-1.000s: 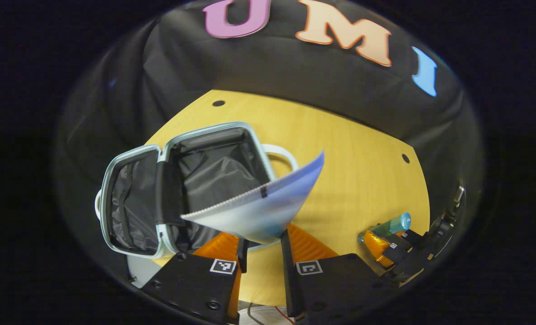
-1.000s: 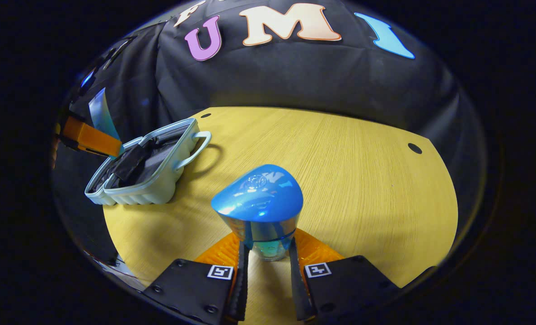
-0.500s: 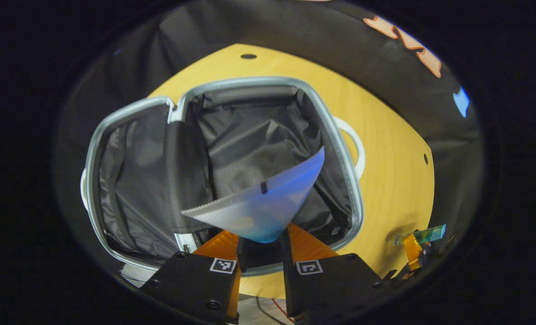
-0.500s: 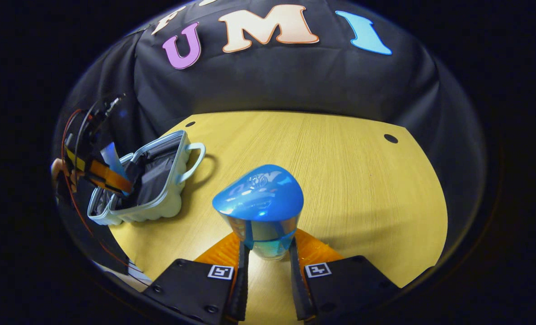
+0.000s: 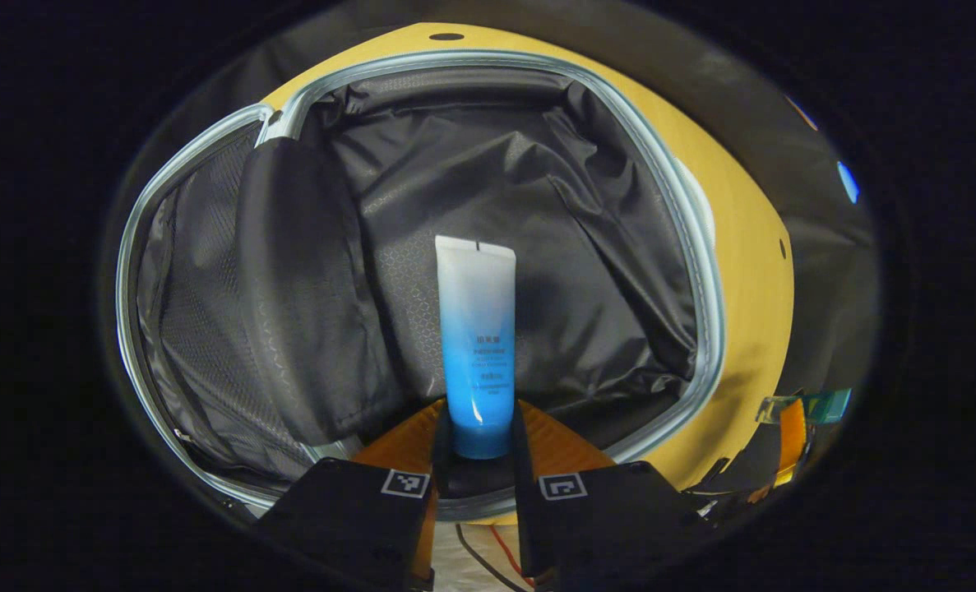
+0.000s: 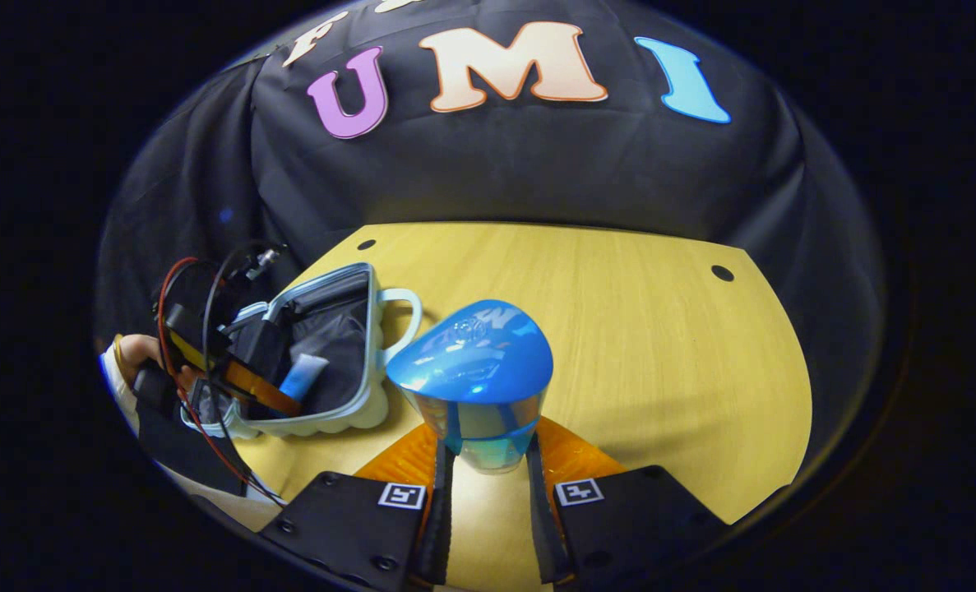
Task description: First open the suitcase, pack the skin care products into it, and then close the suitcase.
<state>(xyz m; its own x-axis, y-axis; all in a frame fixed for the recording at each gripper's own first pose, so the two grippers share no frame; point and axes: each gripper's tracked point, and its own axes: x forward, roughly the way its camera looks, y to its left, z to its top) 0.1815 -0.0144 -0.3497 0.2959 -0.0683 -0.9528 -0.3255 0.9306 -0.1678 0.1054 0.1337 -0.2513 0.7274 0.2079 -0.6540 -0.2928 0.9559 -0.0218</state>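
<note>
Yellow wooden desk (image 6: 619,329) backed by black cloth, carrying the suitcase (image 5: 705,329) lying open, dark lining exposed. Left tool (image 5: 478,448) hovering over the open suitcase, fingers closed on the cap end of a blue-and-white tube (image 5: 476,329), tube pointing away above the lining. Seen from the right gripper view, that tube (image 6: 302,376) sitting within the suitcase (image 6: 364,403) rim, a hand (image 6: 138,349) gripping the tool behind it. Right tool (image 6: 483,473) hanging above the desk just beside the suitcase, fingers pressing both sides of a clear bottle with a blue cap (image 6: 471,362).
</note>
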